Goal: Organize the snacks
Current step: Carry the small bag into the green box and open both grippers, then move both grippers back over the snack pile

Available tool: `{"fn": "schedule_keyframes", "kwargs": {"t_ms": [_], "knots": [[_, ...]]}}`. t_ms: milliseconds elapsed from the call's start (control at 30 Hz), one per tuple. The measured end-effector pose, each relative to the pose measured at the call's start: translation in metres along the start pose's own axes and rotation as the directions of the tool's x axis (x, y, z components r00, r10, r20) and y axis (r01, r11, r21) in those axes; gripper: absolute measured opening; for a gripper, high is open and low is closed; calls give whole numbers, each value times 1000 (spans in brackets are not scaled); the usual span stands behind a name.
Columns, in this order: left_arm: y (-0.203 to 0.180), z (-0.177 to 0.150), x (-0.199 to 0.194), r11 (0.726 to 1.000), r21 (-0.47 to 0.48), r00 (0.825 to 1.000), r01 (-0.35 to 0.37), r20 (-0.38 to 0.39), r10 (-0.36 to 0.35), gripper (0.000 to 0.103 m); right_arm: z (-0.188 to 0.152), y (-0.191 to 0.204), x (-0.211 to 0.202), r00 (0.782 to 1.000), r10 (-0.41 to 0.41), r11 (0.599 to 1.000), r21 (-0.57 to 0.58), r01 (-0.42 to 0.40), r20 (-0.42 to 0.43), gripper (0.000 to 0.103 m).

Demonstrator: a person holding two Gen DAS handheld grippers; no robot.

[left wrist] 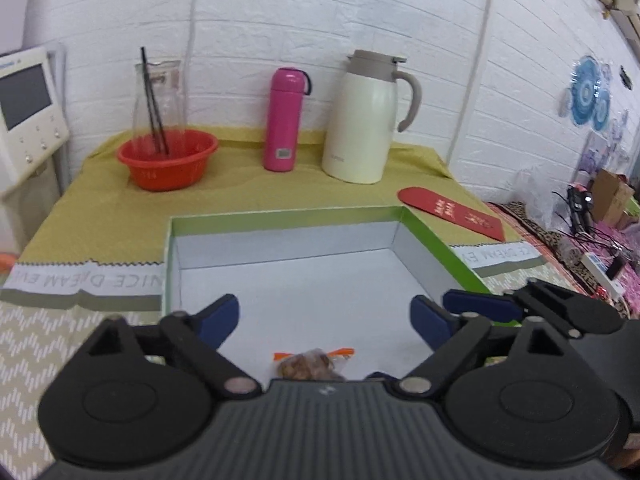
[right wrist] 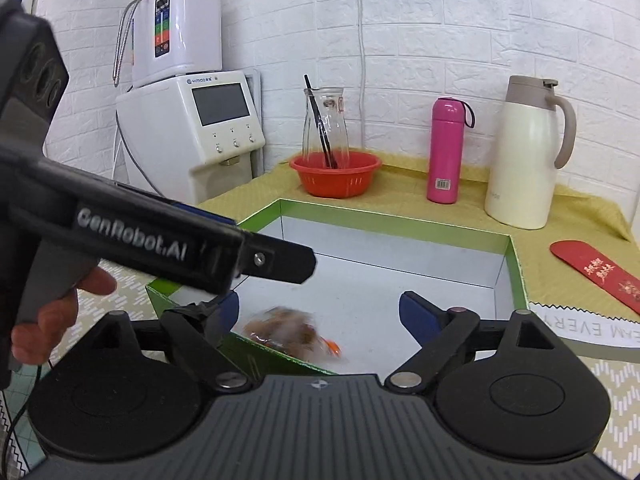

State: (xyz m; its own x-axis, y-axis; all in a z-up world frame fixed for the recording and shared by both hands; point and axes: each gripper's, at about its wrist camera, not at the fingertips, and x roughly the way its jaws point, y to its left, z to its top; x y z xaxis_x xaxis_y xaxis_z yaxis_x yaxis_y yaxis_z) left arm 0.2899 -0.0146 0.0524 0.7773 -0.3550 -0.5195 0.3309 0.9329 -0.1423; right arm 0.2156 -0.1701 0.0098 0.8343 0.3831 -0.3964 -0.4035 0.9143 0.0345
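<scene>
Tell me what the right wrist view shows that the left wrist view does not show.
Only the right wrist view: a white water purifier on the dispenser, and a hand holding the left gripper. Only the left wrist view: clutter with cables at the right. Both: the green box, snack packet, red bowl, pink bottle and cream jug.

"GenRobot.AI" on left tongs' [right wrist: 276,264] arm; "YIMOO" on white dispenser [right wrist: 192,128]; "NICE DREAM EVERY", upside down, on bench cloth band [left wrist: 80,280].

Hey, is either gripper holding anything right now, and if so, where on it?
Nothing is held. Both the left gripper and right gripper are open; the snack packet is inside the green box, untouched by the fingers.
</scene>
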Motion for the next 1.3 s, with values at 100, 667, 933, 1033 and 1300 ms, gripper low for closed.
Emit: {"fn": "schedule_keyframes", "kwargs": {"t_ms": [100, 667, 933, 1033, 1300], "knots": [[0, -2, -8, 997, 2, 997, -76, 27, 76, 100, 0, 1, -5, 1000, -7, 1000, 9, 7, 3, 103], [-28, -58, -133, 979, -14, 972, -202, 122, 202, 100, -22, 26, -126, 995, -98, 993, 63, 98, 10, 103], [-45, -118, -165, 999, -43, 999, -28, 42, 30, 100, -80, 27, -167, 992, -128, 988, 95, 126, 19, 103], [-58, -131, -163, 996, -59, 998, 62, -14, -63, 100, -98, 20, -168, 993, -119, 985, 128, 120, -17, 103], [-91, -139, -132, 976, -99, 975, 195, -89, -204, 100, -115, -11, -166, 994, -90, 955, 276, 105, -67, 103]]}}
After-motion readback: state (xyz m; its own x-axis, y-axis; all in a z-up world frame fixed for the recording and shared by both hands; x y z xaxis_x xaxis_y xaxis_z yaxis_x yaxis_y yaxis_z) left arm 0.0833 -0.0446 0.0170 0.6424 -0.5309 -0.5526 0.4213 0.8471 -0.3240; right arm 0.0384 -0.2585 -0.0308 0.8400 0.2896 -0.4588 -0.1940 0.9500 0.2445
